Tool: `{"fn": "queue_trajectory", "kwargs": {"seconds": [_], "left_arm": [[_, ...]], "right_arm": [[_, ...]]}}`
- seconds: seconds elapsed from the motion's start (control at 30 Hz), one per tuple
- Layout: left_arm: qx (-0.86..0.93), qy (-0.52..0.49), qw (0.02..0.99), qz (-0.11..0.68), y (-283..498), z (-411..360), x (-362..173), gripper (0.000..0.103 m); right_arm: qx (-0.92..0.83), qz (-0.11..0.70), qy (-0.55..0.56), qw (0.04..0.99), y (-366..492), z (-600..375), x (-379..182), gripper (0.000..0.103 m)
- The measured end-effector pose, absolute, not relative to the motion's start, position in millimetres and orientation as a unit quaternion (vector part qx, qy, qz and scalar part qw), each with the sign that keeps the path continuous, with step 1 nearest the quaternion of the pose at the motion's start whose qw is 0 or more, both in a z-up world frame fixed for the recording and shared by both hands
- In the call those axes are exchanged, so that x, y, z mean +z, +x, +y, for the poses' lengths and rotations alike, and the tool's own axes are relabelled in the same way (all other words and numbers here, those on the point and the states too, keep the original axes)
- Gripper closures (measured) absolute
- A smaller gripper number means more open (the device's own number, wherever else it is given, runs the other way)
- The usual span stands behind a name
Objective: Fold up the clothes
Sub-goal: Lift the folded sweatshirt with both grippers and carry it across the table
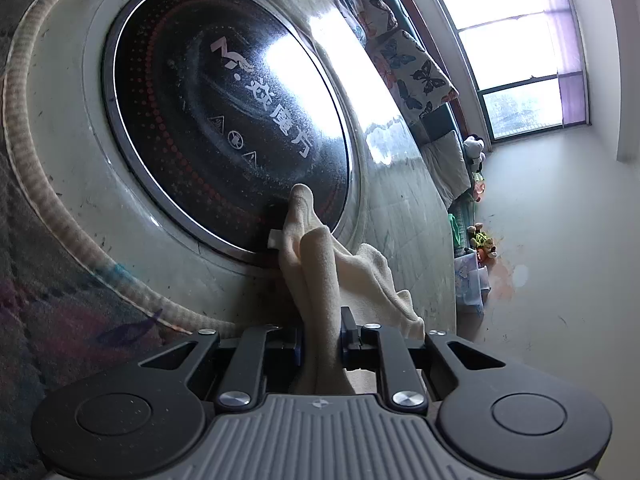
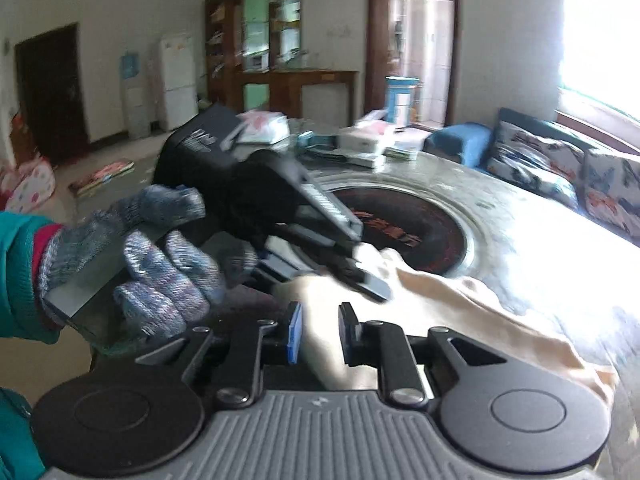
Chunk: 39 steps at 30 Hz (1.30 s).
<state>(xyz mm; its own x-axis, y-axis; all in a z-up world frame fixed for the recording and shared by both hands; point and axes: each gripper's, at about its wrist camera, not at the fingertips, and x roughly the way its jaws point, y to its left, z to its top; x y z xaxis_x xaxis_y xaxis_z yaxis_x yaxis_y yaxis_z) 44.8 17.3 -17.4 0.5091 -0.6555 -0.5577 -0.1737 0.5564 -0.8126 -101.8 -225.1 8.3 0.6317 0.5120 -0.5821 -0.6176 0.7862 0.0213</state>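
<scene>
Gloved left hand (image 2: 160,264) angles the left hand-held gripper (image 1: 322,340) downward, pads pinching a bunched fold of cream cloth (image 1: 320,280) at the edge of the desk's (image 1: 400,208) black round hotplate (image 1: 224,120). Right hand-held gripper (image 2: 320,334) also nips the cloth, which trails right across the desk.

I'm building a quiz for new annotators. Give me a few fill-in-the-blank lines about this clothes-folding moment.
1. The left gripper is shut on the ____-coloured cloth garment.
2. The garment lies partly over the round ____ glass hotplate set in the table.
3. The knitted glove on the left hand is grey and ____.
4. The sofa cushions carry a ____ print.

Missing words: cream; black; blue; butterfly
</scene>
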Motion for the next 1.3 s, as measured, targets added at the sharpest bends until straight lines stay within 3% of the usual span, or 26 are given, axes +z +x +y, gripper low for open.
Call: {"fn": "queue_trajectory", "kwargs": {"seconds": [0.43, 0.6, 0.87, 1.0, 1.3], "left_arm": [[-0.167, -0.439, 0.746, 0.472, 52, 14, -18, 0.084], [-0.167, -0.433, 0.748, 0.474, 56, 10, -16, 0.084], [-0.167, -0.414, 0.760, 0.472, 60, 1, -12, 0.085], [-0.161, -0.389, 0.776, 0.469, 57, -6, -6, 0.085], [-0.196, -0.321, 0.813, 0.444, 54, -39, 32, 0.089]], "right_arm": [[0.091, 0.335, 0.011, 0.938, -61, -359, -9, 0.082], [0.063, 0.345, 0.070, 0.934, -45, -393, -27, 0.075], [0.076, 0.347, 0.121, 0.927, -42, -410, -44, 0.073], [0.082, 0.343, 0.116, 0.929, -48, -407, -42, 0.091], [0.068, 0.292, 0.112, 0.947, -77, -410, -9, 0.093]]}}
